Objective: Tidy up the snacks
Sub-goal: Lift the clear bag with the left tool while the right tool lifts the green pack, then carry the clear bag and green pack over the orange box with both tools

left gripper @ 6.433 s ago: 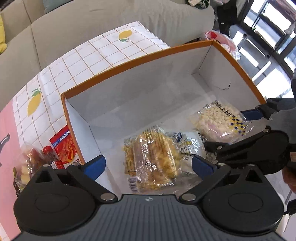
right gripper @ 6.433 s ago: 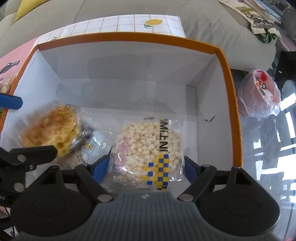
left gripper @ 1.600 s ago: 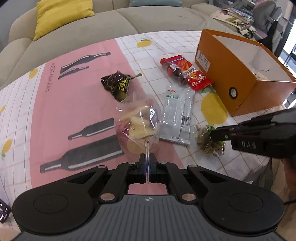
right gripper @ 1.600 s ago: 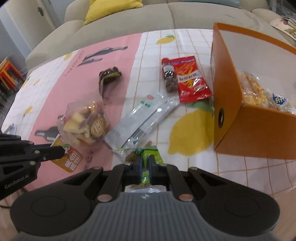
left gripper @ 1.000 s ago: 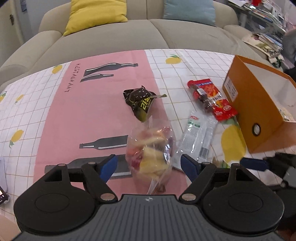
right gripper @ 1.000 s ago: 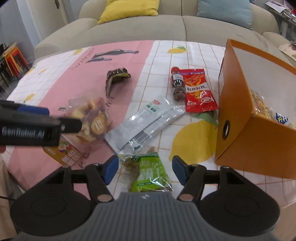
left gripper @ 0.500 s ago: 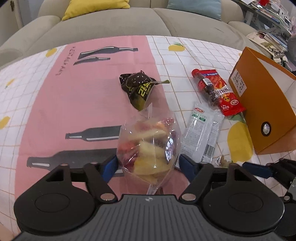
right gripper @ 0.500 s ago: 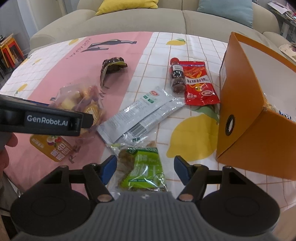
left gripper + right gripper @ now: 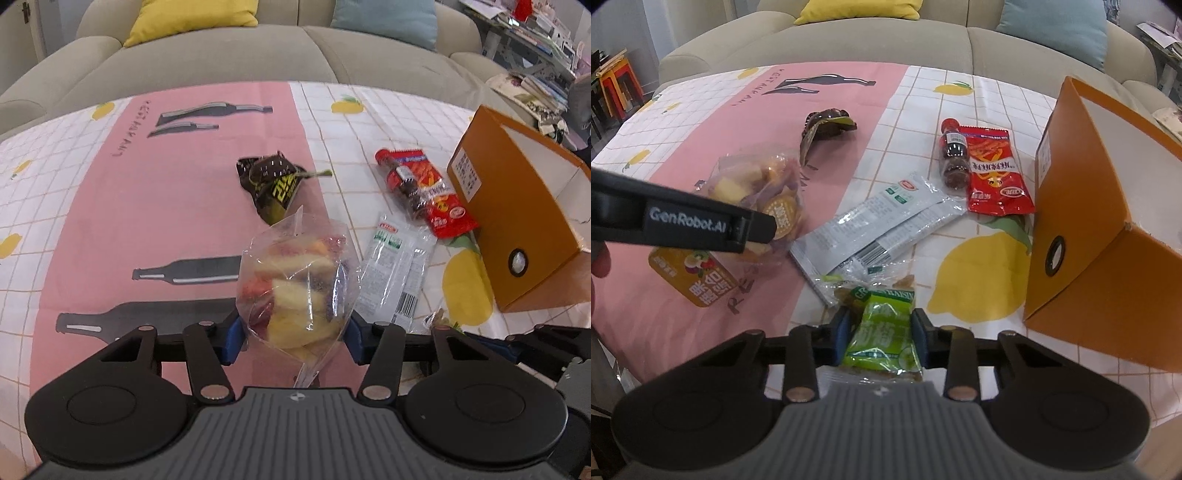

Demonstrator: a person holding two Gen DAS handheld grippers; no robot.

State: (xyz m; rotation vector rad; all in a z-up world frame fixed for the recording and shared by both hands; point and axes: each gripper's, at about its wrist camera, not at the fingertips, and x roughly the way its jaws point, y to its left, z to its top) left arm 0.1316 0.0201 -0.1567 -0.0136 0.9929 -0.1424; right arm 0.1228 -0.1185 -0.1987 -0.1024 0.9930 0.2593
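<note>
Left gripper [image 9: 295,341], low in the left wrist view, is closing its jaws around a clear bag of mixed dried fruit [image 9: 297,288]; the blue pads [image 9: 232,341] flank the bag's narrow lower end and look to be just meeting the film, so a firm pinch is not yet certain. Right gripper [image 9: 881,338], at the bottom centre of the right wrist view, is likewise closing on a green raisin packet [image 9: 882,336], the pads close against its sides. Both tools tilt steeply down at the tablecloth [image 9: 184,206], a pose that suits scooping flat pouches off the surface. Each appears to be taking one snack for the orange box [image 9: 1108,236], which stands open at the right edge of both views. Waiting loose between grippers and box lie two silver sachets [image 9: 875,225], a red snack pouch [image 9: 995,181] beside a small dark bottle [image 9: 955,158], and, higher up the frame, a dark crumpled wrapper [image 9: 827,123]. A sofa [image 9: 295,55] fills the top.
</note>
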